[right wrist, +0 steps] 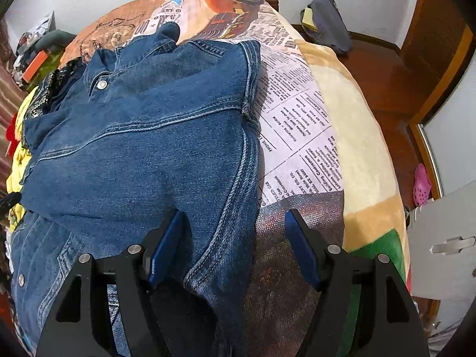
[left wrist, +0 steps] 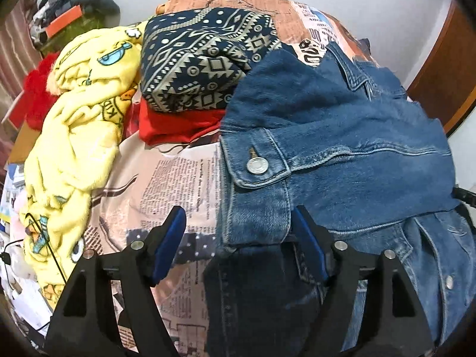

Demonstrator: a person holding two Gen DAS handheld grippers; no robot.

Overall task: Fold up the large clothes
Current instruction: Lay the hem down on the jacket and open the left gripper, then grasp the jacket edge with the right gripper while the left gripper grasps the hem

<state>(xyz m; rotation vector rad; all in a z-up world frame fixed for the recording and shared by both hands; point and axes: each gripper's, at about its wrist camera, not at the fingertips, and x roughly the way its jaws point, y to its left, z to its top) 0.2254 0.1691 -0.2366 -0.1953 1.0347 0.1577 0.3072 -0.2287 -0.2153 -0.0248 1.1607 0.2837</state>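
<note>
A blue denim jacket lies on a bed with a newspaper-print cover. One sleeve is folded across the body, its buttoned cuff pointing left. My left gripper is open, its jaws straddling the cuff end of the sleeve. The jacket also fills the right wrist view. My right gripper is open, its jaws straddling the jacket's right side seam, with the left finger over denim and the right finger over the bed cover.
A yellow cartoon-print blanket, a folded navy patterned cloth and a red garment lie left of the jacket. A cluttered stand is at the far left. Wooden floor, a dark bag and a pink shoe are on the right.
</note>
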